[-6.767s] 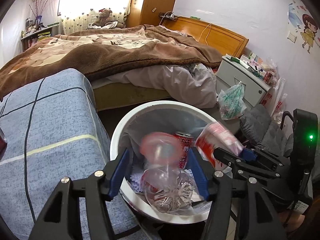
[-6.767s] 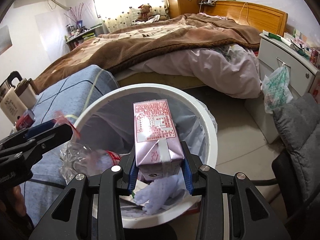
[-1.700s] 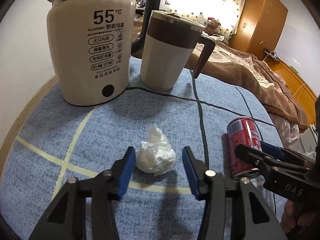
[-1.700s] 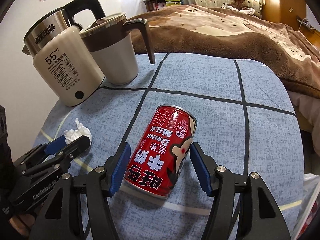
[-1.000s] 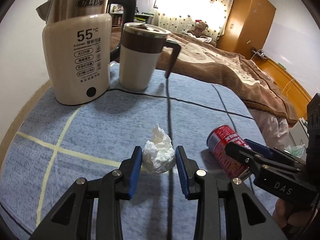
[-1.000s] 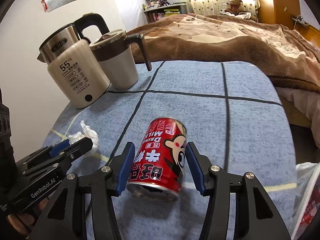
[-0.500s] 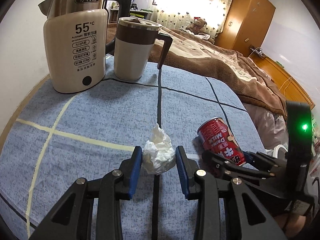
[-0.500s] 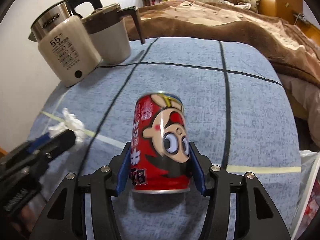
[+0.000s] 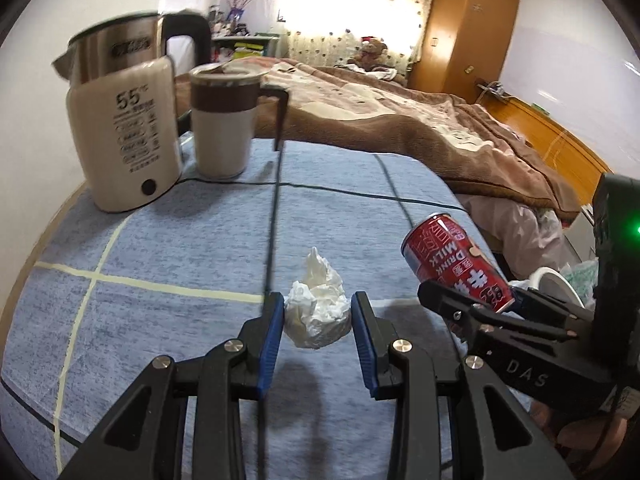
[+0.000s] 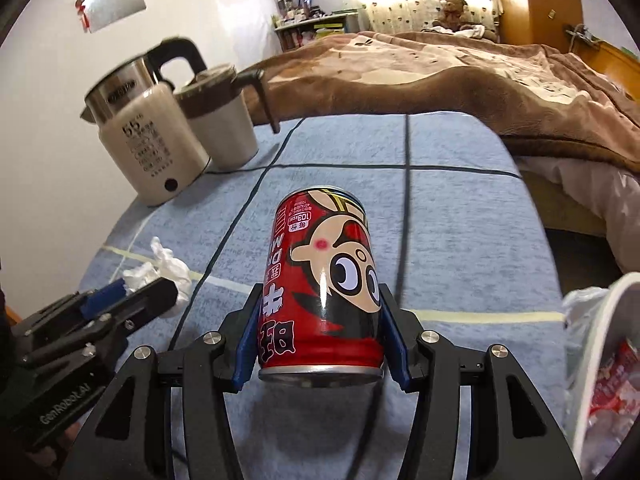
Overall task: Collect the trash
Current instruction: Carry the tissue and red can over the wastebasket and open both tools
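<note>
My left gripper [image 9: 318,316] is shut on a crumpled white tissue [image 9: 316,310] and holds it above the blue checked tablecloth [image 9: 160,248]. My right gripper [image 10: 322,332] is shut on a red milk-drink can [image 10: 324,284] with a cartoon face, lifted off the cloth. The can also shows in the left wrist view [image 9: 452,256], tilted, at the right. The tissue also shows in the right wrist view [image 10: 168,270] at the left. The white trash bin's rim [image 10: 600,320] with its plastic liner shows at the right edge, beside the table.
A cream electric kettle [image 9: 124,136] and a lidded mug [image 9: 224,120] stand at the table's far left. A bed with a brown blanket [image 9: 400,120] lies behind the table. A wooden wardrobe [image 9: 468,28] stands at the back.
Both grippers closed on their items and lifted them off the cloth. Both have moved right, toward the bin, whose rim has come into view. The can has turned in the right gripper.
</note>
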Available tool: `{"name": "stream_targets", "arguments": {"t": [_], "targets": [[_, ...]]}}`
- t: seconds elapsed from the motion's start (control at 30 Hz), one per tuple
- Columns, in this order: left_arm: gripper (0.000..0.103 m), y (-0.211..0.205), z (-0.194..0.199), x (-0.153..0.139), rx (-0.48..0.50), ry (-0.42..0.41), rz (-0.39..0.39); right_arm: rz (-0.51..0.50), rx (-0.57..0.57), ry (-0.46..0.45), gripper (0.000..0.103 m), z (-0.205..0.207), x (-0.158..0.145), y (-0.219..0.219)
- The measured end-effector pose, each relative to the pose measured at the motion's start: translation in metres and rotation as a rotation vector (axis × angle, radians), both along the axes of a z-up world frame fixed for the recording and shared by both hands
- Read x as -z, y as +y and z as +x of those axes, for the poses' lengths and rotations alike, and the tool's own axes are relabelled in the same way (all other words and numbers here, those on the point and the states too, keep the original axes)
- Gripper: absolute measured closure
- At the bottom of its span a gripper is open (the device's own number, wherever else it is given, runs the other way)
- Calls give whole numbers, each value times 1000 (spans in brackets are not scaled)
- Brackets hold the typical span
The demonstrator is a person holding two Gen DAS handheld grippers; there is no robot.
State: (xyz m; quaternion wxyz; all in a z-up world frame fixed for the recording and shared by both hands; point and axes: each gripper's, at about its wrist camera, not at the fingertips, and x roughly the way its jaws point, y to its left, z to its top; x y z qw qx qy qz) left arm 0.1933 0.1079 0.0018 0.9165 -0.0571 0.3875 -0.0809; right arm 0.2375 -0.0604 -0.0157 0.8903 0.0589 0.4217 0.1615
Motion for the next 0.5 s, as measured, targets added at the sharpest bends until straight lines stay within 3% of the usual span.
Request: {"name": "stream_targets", "arguments": {"t": [0.5], "targets": [[67,-87,-30,-37,182,-89,-16,20,155,-66,50,-61,-39,-108]]}}
